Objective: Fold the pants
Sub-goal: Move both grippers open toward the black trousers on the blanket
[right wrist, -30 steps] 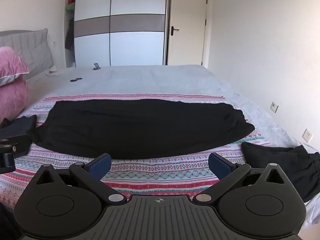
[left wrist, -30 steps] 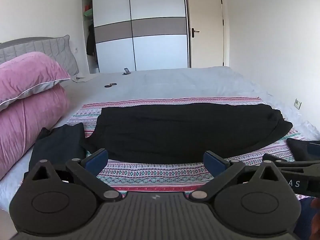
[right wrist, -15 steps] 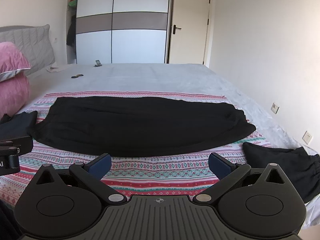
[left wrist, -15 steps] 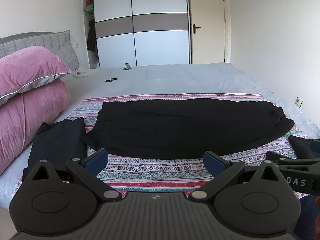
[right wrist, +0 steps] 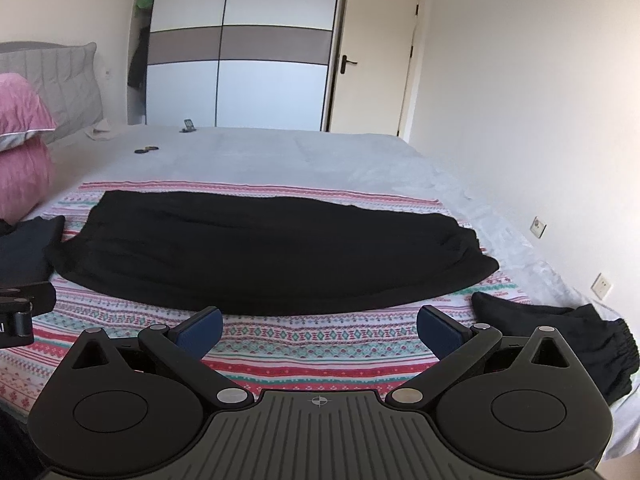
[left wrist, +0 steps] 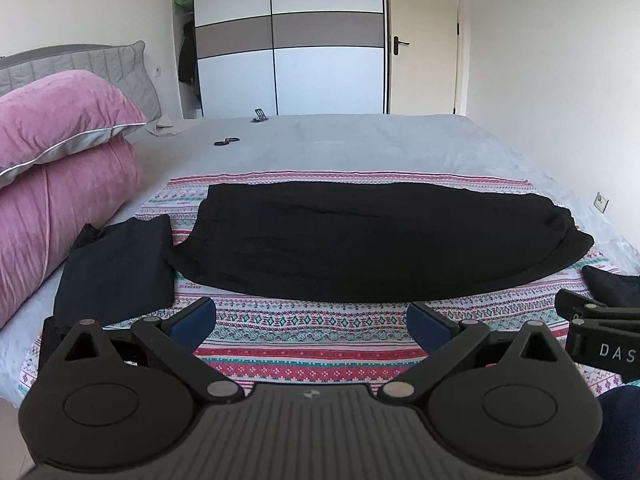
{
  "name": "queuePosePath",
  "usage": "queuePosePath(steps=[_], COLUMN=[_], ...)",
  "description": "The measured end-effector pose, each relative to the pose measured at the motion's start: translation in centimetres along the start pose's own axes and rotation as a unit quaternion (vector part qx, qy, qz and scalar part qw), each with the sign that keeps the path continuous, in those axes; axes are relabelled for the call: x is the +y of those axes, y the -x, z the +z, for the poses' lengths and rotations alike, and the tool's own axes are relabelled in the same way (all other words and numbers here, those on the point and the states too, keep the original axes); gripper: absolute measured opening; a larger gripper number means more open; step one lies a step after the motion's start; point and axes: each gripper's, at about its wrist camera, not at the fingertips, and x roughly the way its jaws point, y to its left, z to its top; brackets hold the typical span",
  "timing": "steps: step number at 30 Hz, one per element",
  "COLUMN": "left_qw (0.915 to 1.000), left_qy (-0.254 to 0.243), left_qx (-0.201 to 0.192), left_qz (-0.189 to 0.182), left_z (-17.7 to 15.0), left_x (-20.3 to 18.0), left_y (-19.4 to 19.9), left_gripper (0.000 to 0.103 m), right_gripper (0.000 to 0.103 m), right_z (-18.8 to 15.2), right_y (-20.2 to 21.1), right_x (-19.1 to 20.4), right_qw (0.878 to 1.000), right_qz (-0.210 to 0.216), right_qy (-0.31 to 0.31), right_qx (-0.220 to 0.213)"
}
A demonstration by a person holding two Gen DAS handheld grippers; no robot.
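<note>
Black pants (left wrist: 360, 240) lie flat across a striped patterned blanket (left wrist: 304, 332) on the bed; they also show in the right wrist view (right wrist: 272, 252). My left gripper (left wrist: 311, 316) is open and empty, hovering short of the pants' near edge. My right gripper (right wrist: 319, 326) is open and empty, also in front of the near edge. The right gripper's body shows at the right edge of the left wrist view (left wrist: 600, 340).
A folded black garment (left wrist: 116, 268) lies left of the pants. A crumpled black garment (right wrist: 560, 336) lies at the right by the bed edge. Pink pillows (left wrist: 52, 160) stack at the left. Small dark items (left wrist: 226, 142) lie on the grey sheet beyond. Wardrobe and door stand behind.
Both grippers have risen and tilted slightly, so the pants sit lower in view. The jaws stay open. The pants have not moved.
</note>
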Motion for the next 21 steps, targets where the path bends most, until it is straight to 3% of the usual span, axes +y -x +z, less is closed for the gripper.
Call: queuePosePath(steps=[21], left_qw=[0.9996], left_qy=[-0.001], left_qx=[0.025], left_qz=[-0.009], left_z=[-0.4], left_x=[-0.1], left_y=[-1.3], left_gripper=[0.098], right_gripper=[0.103], right_z=[-0.6], right_y=[-0.8], right_x=[0.1], right_qw=[1.000], right_qz=[-0.008], right_qy=[0.001], right_qx=[0.009])
